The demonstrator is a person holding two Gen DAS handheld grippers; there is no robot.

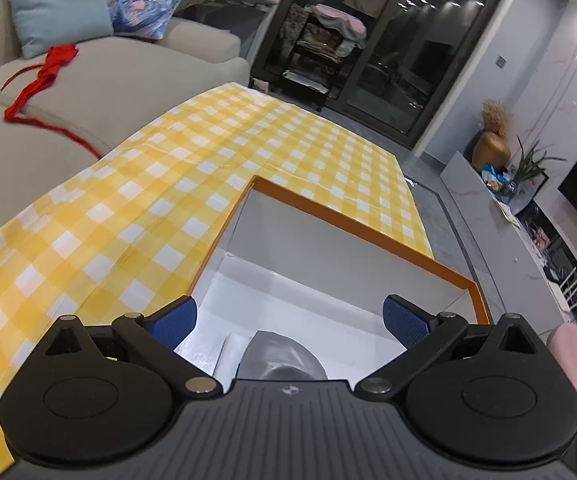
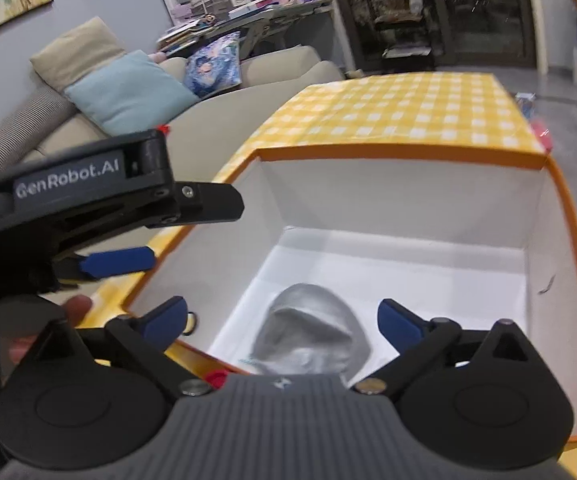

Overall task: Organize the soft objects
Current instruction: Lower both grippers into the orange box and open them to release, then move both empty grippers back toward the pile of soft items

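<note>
Grey soft cloth [image 2: 312, 332] lies bunched on the white floor of the orange-rimmed box [image 2: 400, 158], just ahead of your right gripper [image 2: 282, 322]. Your right gripper's jaws stand wide apart with nothing between the blue pads [image 2: 398, 322]; the cloth sits below and between them, untouched. From the left wrist view, your left gripper [image 1: 290, 320] is also spread wide and empty, hanging over the near end of the same box [image 1: 352, 220], and the same grey cloth [image 1: 282, 356] shows just past its body, low in the box.

In the right wrist view your left gripper [image 2: 116, 262] comes in from the left edge, above the box's left rim, with one of your fingers [image 2: 76, 306] visible beneath it. A small red thing [image 2: 216, 378] peeks out just beside the box's near wall; you cannot tell what it is.

The box rests on a table under a yellow-and-white checked cloth [image 1: 136, 200], which runs on bare beyond the box's far rim. Past the table's left side sits a beige sofa [image 1: 128, 72], with a red strip of fabric [image 1: 44, 76] draped over its seat, a pale blue cushion [image 1: 58, 4] against the back, and a blue patterned cushion [image 1: 148, 8] further along. Beyond the table's far end stand dark glass doors [image 1: 408, 40].
</note>
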